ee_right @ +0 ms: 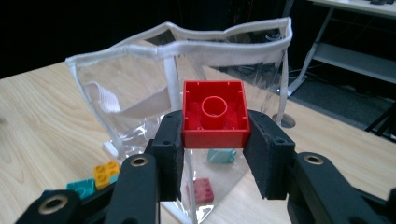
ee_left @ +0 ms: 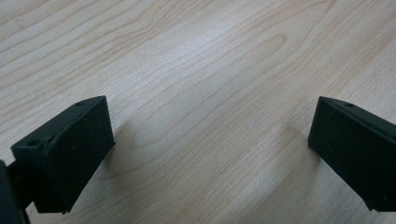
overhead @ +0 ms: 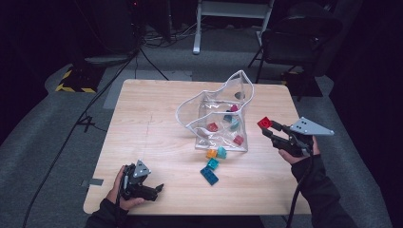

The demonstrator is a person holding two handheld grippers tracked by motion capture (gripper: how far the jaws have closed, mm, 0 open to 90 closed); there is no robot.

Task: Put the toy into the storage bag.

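My right gripper (overhead: 267, 127) is shut on a red brick (overhead: 264, 123), held in the air to the right of the clear plastic bag (overhead: 218, 114). In the right gripper view the red brick (ee_right: 215, 113) sits underside up between the two black pads, in front of the bag (ee_right: 187, 51). Several bricks lie inside the bag, among them a red one (overhead: 212, 127) and a teal one (overhead: 234, 125). My left gripper (overhead: 159, 189) rests near the table's front left edge, open. In the left gripper view its gripper (ee_left: 210, 149) has bare wood between the fingers.
Loose bricks lie in front of the bag: an orange one (overhead: 211, 153), a teal one (overhead: 221, 152) and a blue one (overhead: 209, 175). The wooden table (overhead: 142, 118) stands on grey carpet. A dark chair (overhead: 297, 38) and a white desk frame (overhead: 233, 14) stand behind it.
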